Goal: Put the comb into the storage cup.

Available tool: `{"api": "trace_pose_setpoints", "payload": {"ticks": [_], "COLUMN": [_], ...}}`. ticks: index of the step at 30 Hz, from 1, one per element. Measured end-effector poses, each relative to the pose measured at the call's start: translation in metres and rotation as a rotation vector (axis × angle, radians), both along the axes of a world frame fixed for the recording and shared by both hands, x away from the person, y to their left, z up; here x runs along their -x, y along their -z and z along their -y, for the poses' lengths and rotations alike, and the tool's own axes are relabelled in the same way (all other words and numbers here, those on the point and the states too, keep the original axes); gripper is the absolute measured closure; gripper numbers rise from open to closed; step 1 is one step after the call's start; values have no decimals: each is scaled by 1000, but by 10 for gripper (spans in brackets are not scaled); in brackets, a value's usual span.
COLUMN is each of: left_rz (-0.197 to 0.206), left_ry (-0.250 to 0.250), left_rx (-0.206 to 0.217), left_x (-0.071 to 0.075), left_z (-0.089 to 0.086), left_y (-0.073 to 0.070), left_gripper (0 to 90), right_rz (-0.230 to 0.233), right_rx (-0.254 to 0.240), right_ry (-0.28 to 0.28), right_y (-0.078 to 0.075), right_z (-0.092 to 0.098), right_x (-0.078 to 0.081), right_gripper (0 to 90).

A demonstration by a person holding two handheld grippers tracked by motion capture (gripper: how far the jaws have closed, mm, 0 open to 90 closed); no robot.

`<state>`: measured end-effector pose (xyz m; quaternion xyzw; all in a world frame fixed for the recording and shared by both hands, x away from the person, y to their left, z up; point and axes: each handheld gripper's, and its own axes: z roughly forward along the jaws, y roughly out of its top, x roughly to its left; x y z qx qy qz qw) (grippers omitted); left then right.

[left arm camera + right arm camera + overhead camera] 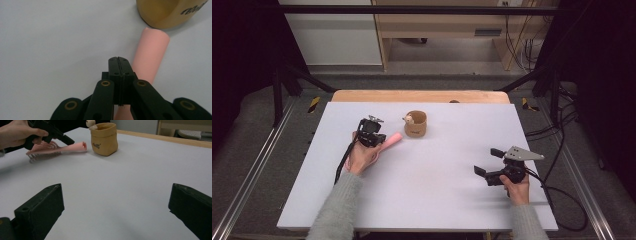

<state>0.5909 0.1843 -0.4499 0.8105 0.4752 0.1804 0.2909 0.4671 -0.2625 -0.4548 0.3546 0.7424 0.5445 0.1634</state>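
Hairbrush (389, 143) just beside pouch (416, 124)

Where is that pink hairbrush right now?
The pink hairbrush lies on the white table, left of centre in the high view, under the left gripper, its handle pointing at the small tan pouch.

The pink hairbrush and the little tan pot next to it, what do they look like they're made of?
The pink hairbrush looks like moulded plastic, matte: smooth rounded handle, even colour, stiff comb-like teeth. The tan pot looks like soft fabric or paper-like material rather than ceramic: rolled rim, slightly slumped sides, printed lettering. Neither is certain from looks alone.
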Motion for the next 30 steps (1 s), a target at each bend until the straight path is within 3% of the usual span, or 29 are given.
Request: {"api": "trace_pose_setpoints", "payload": {"ticks": [14,30], "left_rz": [-7,6], "left_ry": [77,143], "left_rx": [-22,-24], "left_x": [13,36], "left_z": [13,12], "left_y": [0,1], "left_gripper": [900,900], "right_rz": [0,-1], "right_rx": [1,2], "right_ry": [-2,-2], "right_y": [0,0], "right_z": [0,0], "right_x": [0,0], "right_gripper": [4,4]}}
